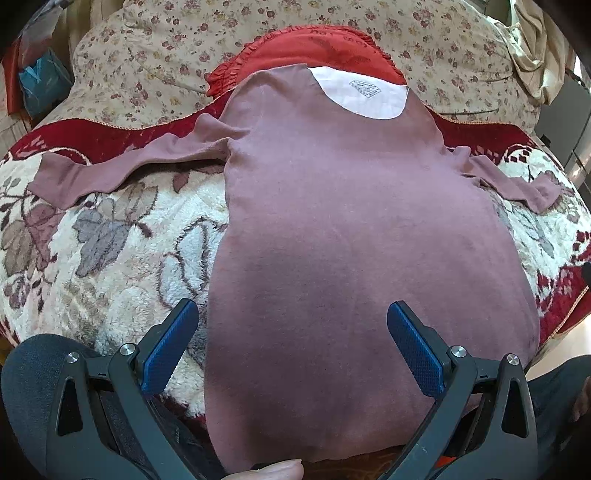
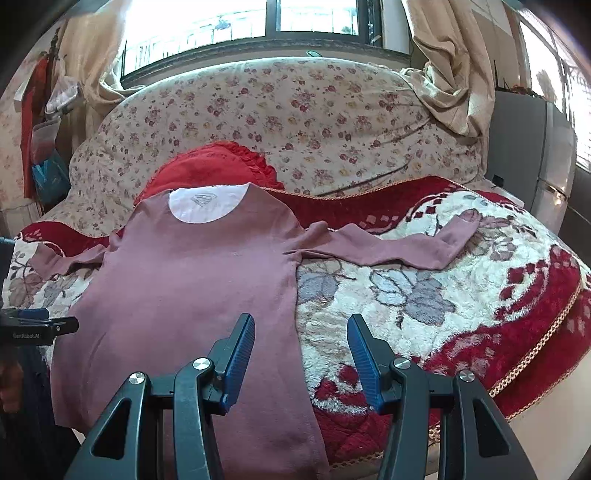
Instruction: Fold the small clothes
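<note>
Both claws spread wide, nothing pinched: left claw hovers low over the hem end of the shirt, one blue pad over the blanket just off the shirt's left edge, the other over the fabric. Right claw also gaping, one pad above the shirt's right side, the other above bare blanket. Cannot tell whether either touches the cloth.

Sofa with small-flower cover fills the back, under a window with beige curtains either side. Fleece blanket, cream with grey-mauve leaf pattern and dark red border, covers the seat.

Mauve long-sleeve shirt lies flat on the blanket, neck toward the sofa back, hem toward the claws and hanging over the front edge. White inner neck panel with a printed label shows at the collar. Left sleeve stretched out sideways, slightly rumpled near the shoulder; right sleeve out to the other side, cuff bent upward.

Red ruffled cushion sits behind the collar against the sofa back, partly covered by the shirt's shoulders.

Left claw's black body is visible at the left edge of the right wrist view, beside the shirt. A fingertip pokes in at the bottom of the left wrist view.
</note>
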A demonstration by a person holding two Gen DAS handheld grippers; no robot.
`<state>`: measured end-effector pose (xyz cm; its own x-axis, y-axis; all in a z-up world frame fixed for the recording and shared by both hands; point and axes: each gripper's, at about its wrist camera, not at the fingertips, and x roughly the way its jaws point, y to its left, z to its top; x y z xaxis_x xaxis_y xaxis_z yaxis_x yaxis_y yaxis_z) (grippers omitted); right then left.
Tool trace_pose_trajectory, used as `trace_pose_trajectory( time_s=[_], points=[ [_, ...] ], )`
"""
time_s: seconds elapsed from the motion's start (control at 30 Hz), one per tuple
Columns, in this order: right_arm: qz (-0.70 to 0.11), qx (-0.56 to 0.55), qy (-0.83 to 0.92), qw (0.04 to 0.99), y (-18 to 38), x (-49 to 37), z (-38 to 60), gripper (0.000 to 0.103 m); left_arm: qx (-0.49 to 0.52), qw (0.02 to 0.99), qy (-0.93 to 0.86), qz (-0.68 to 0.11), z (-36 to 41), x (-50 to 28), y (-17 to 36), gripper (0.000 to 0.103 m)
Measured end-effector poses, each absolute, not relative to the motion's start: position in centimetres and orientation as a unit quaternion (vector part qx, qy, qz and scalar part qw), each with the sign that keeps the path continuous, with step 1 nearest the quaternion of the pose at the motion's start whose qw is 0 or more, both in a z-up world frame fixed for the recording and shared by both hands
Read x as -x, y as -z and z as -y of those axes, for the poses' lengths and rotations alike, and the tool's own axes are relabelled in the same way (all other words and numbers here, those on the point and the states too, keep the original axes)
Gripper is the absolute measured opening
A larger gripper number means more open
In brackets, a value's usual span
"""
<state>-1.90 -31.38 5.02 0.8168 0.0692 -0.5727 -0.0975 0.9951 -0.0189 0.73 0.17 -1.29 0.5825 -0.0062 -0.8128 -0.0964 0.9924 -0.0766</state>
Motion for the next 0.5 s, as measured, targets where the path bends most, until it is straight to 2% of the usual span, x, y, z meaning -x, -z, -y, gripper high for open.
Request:
trace_pose_trajectory(
  time_s=[0.5],
  points=[
    [-0.317, 0.012, -0.005, 0.948, -4.6, 0.2, 31.5, 0.05, 0.076, 0.895, -0.022, -0.44, -0.5, -1.2, 2.4, 0.102]
  ],
)
